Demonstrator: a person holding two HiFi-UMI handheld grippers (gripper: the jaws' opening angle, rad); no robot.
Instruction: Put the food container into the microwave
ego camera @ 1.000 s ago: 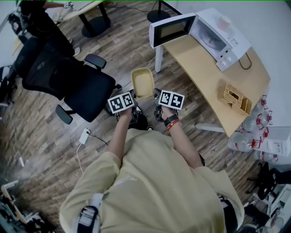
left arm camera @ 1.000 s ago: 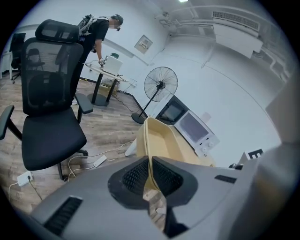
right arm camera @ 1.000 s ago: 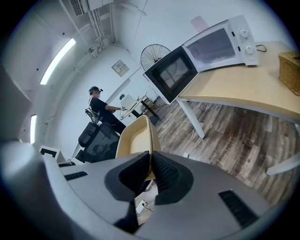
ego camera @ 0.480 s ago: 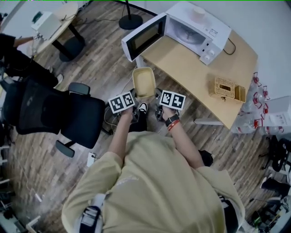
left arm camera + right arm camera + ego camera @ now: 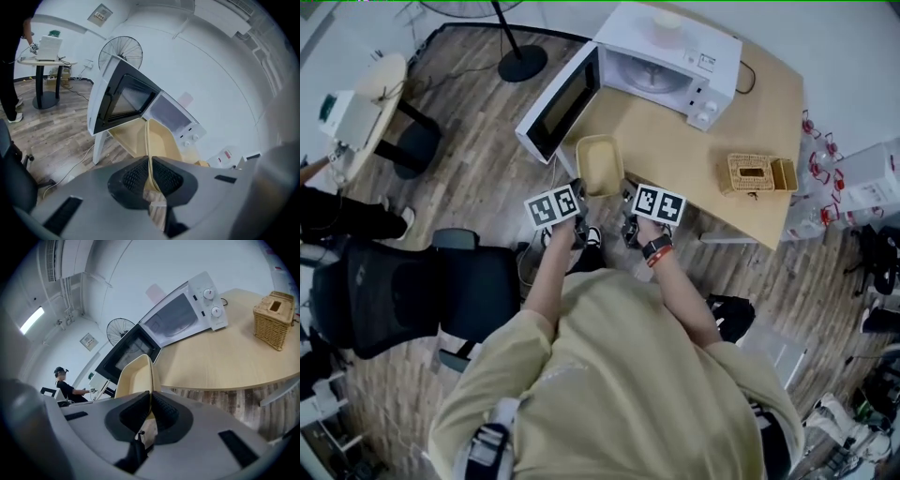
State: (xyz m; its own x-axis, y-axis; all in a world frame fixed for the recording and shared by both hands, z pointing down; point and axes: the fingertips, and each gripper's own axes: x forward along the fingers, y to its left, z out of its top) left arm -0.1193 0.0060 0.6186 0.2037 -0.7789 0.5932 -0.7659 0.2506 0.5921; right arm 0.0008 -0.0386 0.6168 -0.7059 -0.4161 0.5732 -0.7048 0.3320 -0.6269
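Observation:
A pale yellow food container [image 5: 598, 164] is held out in front of me between both grippers, just over the near edge of the wooden table [image 5: 722, 141]. My left gripper [image 5: 577, 199] is shut on its left rim [image 5: 148, 154]. On the other side, my right gripper [image 5: 624, 201] is shut on the right rim [image 5: 149, 385]. The white microwave [image 5: 661, 61] stands on the table beyond the container. Its door [image 5: 558, 103] hangs wide open to the left, showing the cavity [image 5: 173, 115]. The container [image 5: 133, 378] is outside the microwave.
A wicker box [image 5: 755, 173] sits on the table to the right of the microwave [image 5: 185, 312]. A black office chair [image 5: 412, 291] stands on the wood floor at my left. A floor fan [image 5: 119, 51] and a small table with a person [image 5: 65, 387] are farther off.
I have turned and stepped toward the table with the container held in both grippers. The microwave now lies straight ahead and closer, and the chair has slid away to the left.

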